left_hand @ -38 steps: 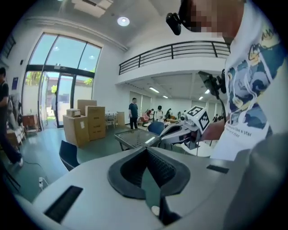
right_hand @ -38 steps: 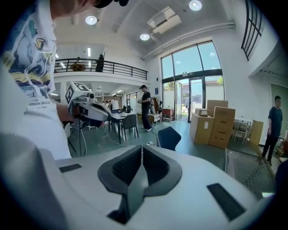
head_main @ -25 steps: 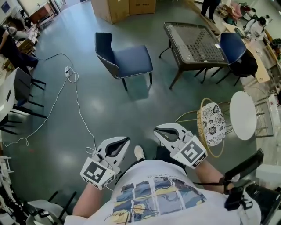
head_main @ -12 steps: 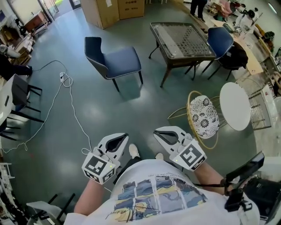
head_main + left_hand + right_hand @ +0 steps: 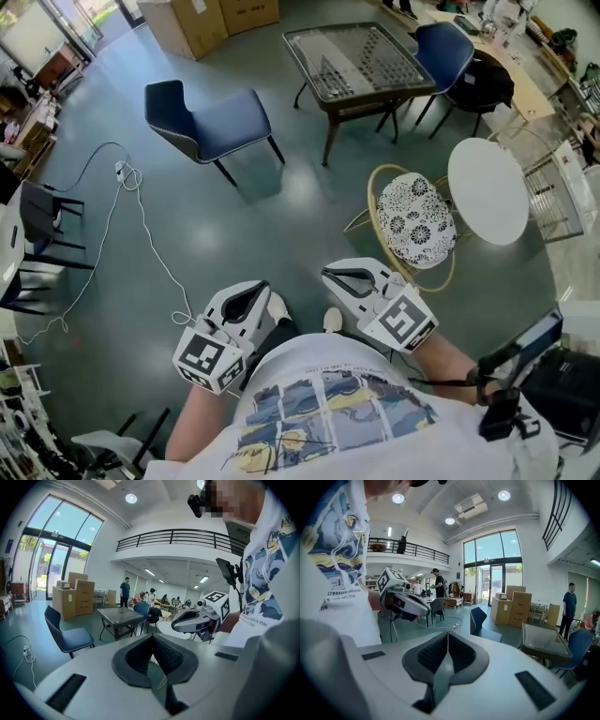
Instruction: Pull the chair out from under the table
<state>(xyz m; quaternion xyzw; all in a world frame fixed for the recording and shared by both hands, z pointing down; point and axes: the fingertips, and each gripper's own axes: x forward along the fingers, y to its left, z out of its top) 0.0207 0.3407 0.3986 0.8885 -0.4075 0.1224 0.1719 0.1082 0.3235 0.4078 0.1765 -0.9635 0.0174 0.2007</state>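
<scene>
Left gripper (image 5: 259, 291) and right gripper (image 5: 334, 276) near, at person's waist; jaws of both together, nothing between. Wire chair (image 5: 411, 223) with patterned cushion ahead right, just beside round white table (image 5: 487, 191). Free blue chair (image 5: 208, 124) far left. Dark table (image 5: 359, 58) far; second blue chair (image 5: 444, 49) tucked at its right side.

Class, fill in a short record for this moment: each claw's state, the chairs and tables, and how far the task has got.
left claw: shut, empty
right claw: shut, empty
dark table: blue chair close at its right side
second blue chair: stands free on the floor
white round table: patterned chair beside it
task: no chair touched yet
</scene>
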